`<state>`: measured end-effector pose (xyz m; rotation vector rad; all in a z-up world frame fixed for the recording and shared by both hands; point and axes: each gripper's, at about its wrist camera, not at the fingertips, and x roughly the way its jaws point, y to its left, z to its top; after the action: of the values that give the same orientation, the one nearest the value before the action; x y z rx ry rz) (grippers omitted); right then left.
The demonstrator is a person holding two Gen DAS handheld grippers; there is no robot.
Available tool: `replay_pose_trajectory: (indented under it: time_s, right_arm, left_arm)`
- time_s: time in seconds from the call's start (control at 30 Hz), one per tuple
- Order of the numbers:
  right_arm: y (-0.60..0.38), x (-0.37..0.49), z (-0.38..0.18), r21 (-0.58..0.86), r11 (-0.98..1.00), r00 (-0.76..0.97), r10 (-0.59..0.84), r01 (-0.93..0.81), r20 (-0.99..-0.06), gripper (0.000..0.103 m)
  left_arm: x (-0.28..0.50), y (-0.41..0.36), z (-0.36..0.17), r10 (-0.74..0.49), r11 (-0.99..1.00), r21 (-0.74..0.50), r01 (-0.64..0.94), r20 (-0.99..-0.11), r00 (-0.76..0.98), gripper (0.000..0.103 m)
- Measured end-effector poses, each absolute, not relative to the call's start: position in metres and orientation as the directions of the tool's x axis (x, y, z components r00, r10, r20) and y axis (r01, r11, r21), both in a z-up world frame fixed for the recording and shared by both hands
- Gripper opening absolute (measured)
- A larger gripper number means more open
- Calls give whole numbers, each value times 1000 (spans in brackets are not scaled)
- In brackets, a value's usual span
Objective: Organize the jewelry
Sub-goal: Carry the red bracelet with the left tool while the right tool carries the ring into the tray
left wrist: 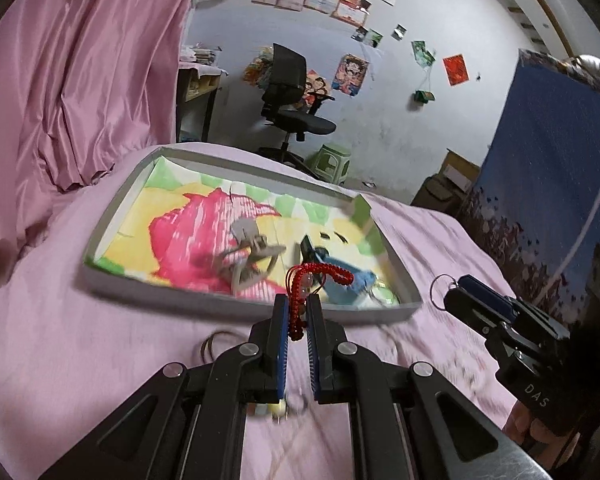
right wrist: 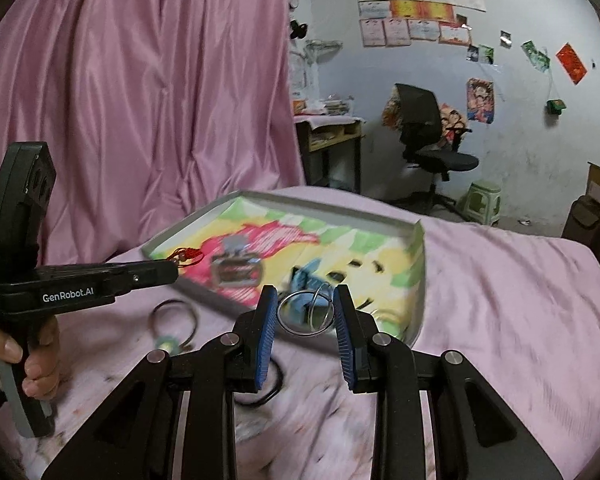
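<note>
A grey tray [left wrist: 112, 208] with a bright pink, yellow and green lining lies on the pink bed. My left gripper [left wrist: 297, 304] is shut on a red braided cord [left wrist: 324, 270], held just over the tray's near rim. The right wrist view shows the same left gripper [right wrist: 175, 269] from the side, with the red cord [right wrist: 186, 257] at its tip. My right gripper [right wrist: 305, 302] is shut on linked metal rings [right wrist: 300, 316] above the tray's [right wrist: 418, 280] near right corner. Blurred in the tray lie a grey-pink piece [left wrist: 246, 254] and a blue piece [left wrist: 342, 284].
A brown bangle [right wrist: 174, 316], a small green-beaded piece [right wrist: 166, 344] and a black loop [right wrist: 270, 386] lie on the pink sheet in front of the tray. A hand [right wrist: 40, 360] grips the left tool's handle. A pink curtain [right wrist: 140, 100] hangs behind, and a blue panel [left wrist: 548, 160] stands at the right.
</note>
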<state>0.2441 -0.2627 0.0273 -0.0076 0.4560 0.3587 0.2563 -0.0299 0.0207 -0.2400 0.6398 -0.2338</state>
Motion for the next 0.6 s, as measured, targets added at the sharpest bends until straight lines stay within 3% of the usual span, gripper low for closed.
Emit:
replay_pose_trajectory:
  time_s: [0.37, 0.6]
  right_arm:
    - [-268, 285, 7, 43, 963, 871, 259, -266, -418, 25]
    - [-275, 304, -7, 61, 973, 849, 223, -221, -479, 25]
  left_arm:
    - [305, -58, 10, -274, 957, -246, 156, -579, 768, 9]
    - [324, -70, -6, -263, 962, -230, 146, -648, 715, 9]
